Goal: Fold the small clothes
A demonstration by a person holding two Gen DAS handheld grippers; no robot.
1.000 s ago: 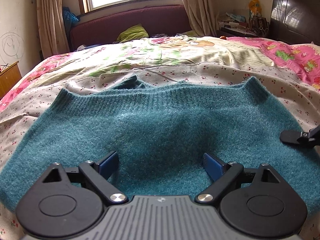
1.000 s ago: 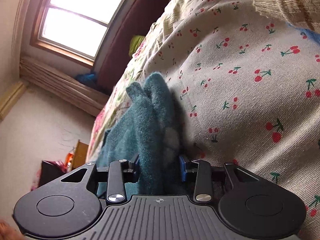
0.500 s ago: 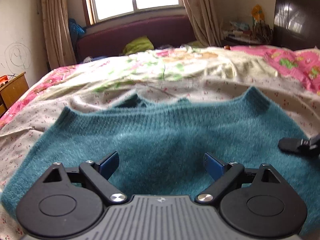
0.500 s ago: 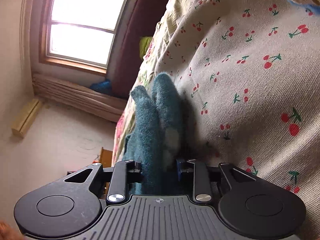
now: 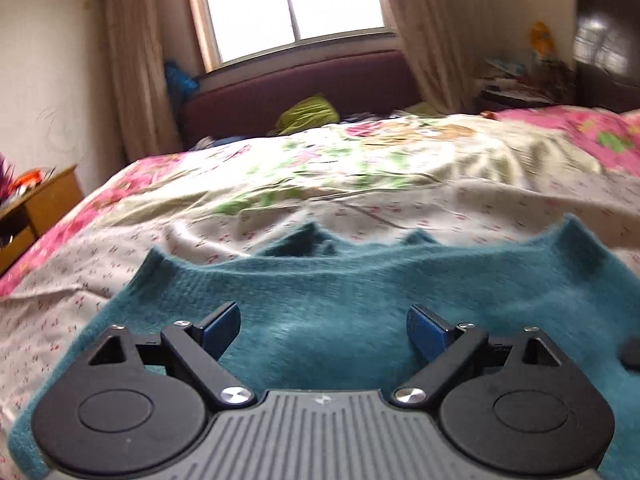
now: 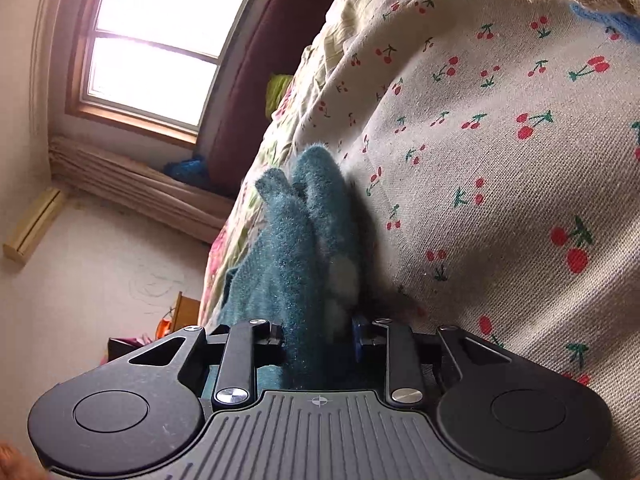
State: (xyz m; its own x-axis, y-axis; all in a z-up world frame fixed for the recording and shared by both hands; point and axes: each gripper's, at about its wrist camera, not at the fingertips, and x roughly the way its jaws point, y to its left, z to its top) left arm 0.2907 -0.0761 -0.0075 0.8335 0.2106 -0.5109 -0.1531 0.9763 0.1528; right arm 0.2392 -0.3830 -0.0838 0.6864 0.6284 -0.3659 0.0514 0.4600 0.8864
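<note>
A teal fuzzy knit sweater (image 5: 360,292) lies spread on the cherry-print bed sheet (image 5: 120,252). My left gripper (image 5: 323,330) is open and empty, its blue pads just above the sweater's near part. My right gripper (image 6: 318,334) is turned on its side and shut on the sweater's edge (image 6: 308,232), which bunches up between its jaws beside the sheet (image 6: 500,160). A dark blurred part of the right gripper (image 5: 630,354) shows at the right edge of the left wrist view.
A floral quilt (image 5: 360,160) covers the far bed, with a pink quilt (image 5: 580,132) at right. A maroon headboard (image 5: 304,88) and a green cloth (image 5: 306,110) lie under the window. A wooden nightstand (image 5: 36,208) stands at left.
My left gripper has lifted and pulled back, so the sweater sits lower in its view. My right gripper has stayed shut on the sweater edge, rolling slightly.
</note>
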